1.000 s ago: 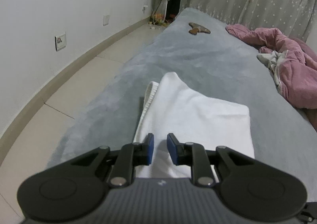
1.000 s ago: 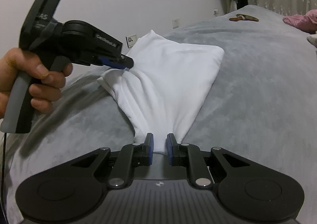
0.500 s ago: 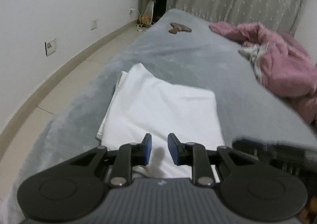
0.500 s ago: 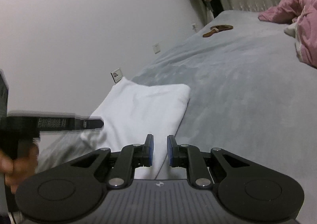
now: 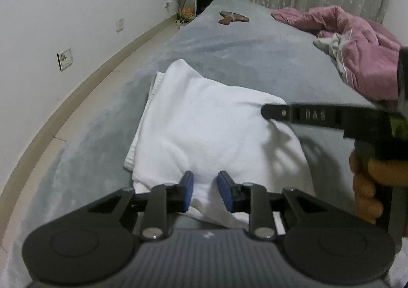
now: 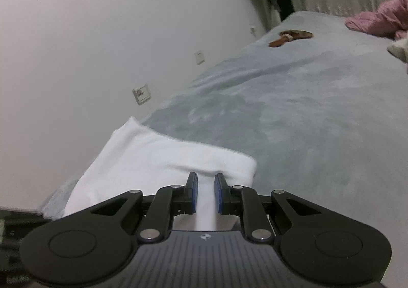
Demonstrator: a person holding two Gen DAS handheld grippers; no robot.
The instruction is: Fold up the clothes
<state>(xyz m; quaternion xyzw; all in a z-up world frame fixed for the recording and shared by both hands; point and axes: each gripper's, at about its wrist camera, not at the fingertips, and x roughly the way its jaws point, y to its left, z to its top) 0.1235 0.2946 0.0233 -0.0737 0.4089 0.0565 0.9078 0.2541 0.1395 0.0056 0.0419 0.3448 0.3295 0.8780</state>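
Observation:
A folded white cloth (image 5: 204, 122) lies flat on the grey bed (image 5: 255, 58). My left gripper (image 5: 205, 191) is over its near edge. Its jaws are opening; cloth shows in the gap and the pads do not press on it. In the left wrist view my right gripper (image 5: 266, 112) comes in from the right, held by a hand (image 5: 364, 186), with its tip at the cloth's far right corner. In the right wrist view the right gripper (image 6: 205, 192) hovers over the white cloth (image 6: 158, 160), its jaws a narrow gap apart and gripping nothing.
A heap of pink clothes (image 5: 357, 58) lies at the bed's right side. A brown object (image 5: 233, 17) rests far up the bed. The bed's left edge drops to a tiled floor (image 5: 102, 96) beside a white wall. Curtains hang at the back.
A second ago both grippers held the cloth raised by its near corners. It now lies flat. The right gripper has let go and moved forward to the far right corner; the left jaws have widened.

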